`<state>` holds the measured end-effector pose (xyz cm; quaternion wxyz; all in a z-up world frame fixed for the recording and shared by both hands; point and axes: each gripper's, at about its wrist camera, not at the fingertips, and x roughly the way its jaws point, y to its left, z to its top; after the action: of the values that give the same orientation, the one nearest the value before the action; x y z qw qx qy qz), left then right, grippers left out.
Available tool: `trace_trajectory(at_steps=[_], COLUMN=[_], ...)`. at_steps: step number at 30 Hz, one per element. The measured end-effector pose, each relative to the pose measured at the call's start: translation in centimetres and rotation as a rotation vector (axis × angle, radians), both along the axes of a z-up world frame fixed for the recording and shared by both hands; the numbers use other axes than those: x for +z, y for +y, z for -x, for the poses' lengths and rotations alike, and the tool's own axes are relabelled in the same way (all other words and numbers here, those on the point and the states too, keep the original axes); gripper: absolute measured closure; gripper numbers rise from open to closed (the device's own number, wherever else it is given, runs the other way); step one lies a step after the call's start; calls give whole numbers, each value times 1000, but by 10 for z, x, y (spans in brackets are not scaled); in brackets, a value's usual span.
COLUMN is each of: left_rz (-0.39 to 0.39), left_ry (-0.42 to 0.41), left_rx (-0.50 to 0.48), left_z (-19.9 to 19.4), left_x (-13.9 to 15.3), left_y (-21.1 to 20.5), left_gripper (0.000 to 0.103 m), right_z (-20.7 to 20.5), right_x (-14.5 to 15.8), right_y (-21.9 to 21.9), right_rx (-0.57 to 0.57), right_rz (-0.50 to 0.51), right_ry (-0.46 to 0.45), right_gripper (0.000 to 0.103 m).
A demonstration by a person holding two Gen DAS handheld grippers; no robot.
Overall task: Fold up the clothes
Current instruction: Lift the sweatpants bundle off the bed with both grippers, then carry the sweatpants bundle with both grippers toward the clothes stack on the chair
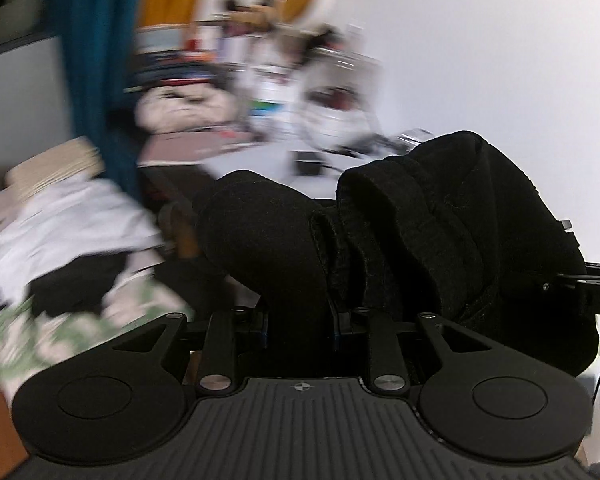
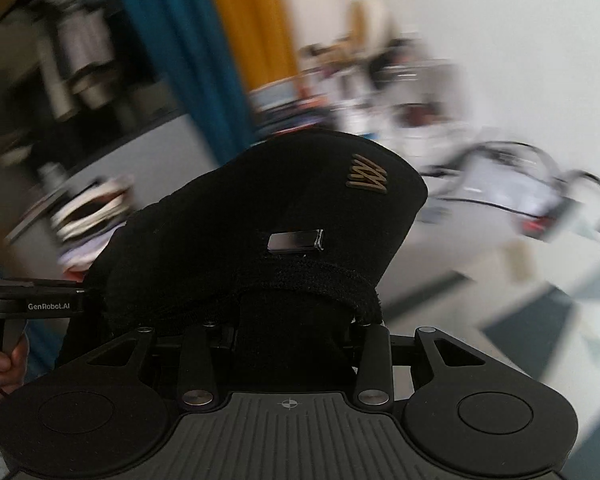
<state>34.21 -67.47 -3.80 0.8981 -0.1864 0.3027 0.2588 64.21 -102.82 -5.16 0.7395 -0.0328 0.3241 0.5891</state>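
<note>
A black fleece garment (image 1: 400, 240) is bunched over my left gripper (image 1: 300, 316) and hides its fingertips; the jaws are closed on the cloth. The same black garment (image 2: 260, 232), with a small gold emblem (image 2: 366, 178) and a metal clip (image 2: 296, 240), drapes over my right gripper (image 2: 292, 332), which is also shut on it. Both grippers hold it up in the air, close side by side. The other gripper's body shows at the right edge of the left wrist view (image 1: 596, 296) and at the left edge of the right wrist view (image 2: 36, 304).
The background is motion-blurred. A pile of white and dark clothes (image 1: 60, 240) lies at lower left on a floral sheet (image 1: 60, 336). A cluttered desk (image 1: 260, 148), a teal and orange curtain (image 1: 96, 60) and a white wall (image 1: 500, 40) are behind.
</note>
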Motion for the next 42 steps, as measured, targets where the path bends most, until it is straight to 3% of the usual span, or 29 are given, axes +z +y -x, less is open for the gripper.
trace_trajectory(at_steps=[9,17,22,26,34,42], left_rz=[-45,-116,-133,-122,-74,-39], left_ry=[-57,-69,-39,-51,-23,33], left_rx=[357,533,599,653,703,701], left_z=[161,314,384,423,473,496], left_x=[19,32,38,37,16,4], left_y=[45,110,149,178,247,382], left_gripper=[77,77,78,78,79,81], right_z=[113,282,374,421,465,494], right_x=[30,53,56,57,51,32], right_y=[126,247,300,341,434,573], right_rx=[345,523,597,633,705,718], right_rz=[-41,-51,-78,-58,-43,-25], right_ry=[-27,-15,2,20,10,68], right_gripper=[69,69,69,69,69,69])
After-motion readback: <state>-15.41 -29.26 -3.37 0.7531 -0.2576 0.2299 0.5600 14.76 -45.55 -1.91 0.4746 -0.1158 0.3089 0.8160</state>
